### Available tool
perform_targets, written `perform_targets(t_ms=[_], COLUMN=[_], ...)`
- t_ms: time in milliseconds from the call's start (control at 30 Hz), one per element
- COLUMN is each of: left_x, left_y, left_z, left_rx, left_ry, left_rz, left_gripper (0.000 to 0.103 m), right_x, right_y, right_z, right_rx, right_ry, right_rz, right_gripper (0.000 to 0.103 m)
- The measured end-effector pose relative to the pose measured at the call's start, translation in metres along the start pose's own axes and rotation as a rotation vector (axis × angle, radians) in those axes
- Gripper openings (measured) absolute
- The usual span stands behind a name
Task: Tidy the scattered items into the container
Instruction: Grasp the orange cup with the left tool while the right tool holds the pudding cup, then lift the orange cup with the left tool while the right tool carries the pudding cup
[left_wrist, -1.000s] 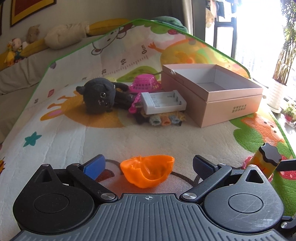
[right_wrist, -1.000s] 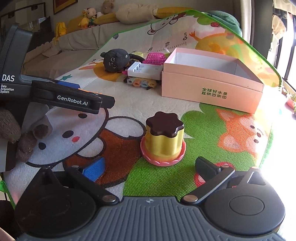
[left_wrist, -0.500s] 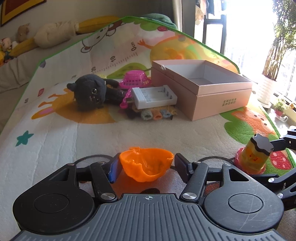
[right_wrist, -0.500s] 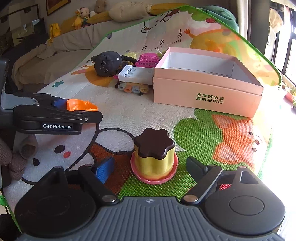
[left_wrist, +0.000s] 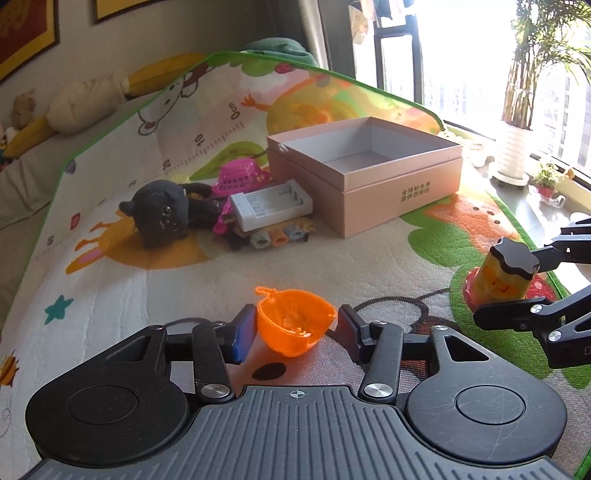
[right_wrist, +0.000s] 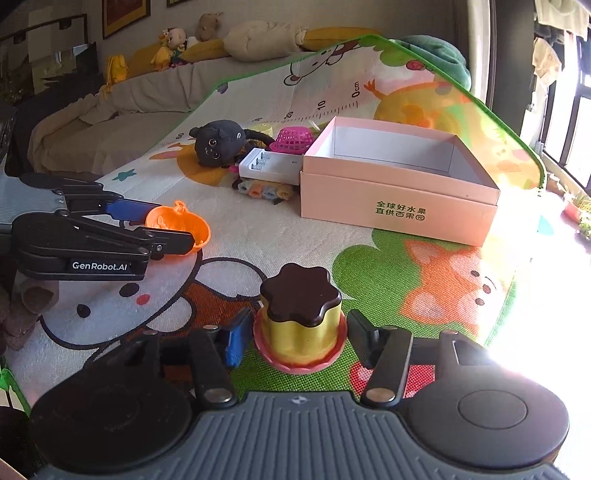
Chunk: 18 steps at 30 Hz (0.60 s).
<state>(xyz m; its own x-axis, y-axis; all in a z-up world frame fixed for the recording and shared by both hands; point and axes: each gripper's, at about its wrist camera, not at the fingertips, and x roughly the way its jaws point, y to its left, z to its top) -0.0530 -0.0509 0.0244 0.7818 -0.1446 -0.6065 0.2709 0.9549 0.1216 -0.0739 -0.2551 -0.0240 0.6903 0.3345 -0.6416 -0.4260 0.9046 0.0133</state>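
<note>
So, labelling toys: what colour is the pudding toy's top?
Dark brown top on the pudding toy, clearest in the right wrist view.

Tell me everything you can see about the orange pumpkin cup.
The orange pumpkin cup is a small half-shell bowl of translucent-looking plastic with a curly stem on its rim and a jack-o'-lantern face on its outside. It tilts, mouth facing up and away, clamped at both sides by the left gripper, and looks lifted just off the play mat.

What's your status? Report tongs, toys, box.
Left tongs shut on orange cup. Right tongs closing around pudding toy. Pink box empty, path clear.
</note>
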Motion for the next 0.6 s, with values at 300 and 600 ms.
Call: perform_targets(t_ms=[300,600], left_x=[0.003,0.004], left_y=[0.005,0.054], left_z=[-0.004,-0.015], left_rx=[0.025,-0.051], left_ry=[0.024,0.049], left_rz=[-0.004,0.134], left_gripper=[0.089,0.094], right_x=[-0.004,0.004], right_y=[0.003,0.009], right_z=[-0.016,-0.025], right_rx=[0.001,-0.03], right_ry=[0.005,-0.037], right_rz=[0.018,-0.04], right_gripper=[0.056,0.075])
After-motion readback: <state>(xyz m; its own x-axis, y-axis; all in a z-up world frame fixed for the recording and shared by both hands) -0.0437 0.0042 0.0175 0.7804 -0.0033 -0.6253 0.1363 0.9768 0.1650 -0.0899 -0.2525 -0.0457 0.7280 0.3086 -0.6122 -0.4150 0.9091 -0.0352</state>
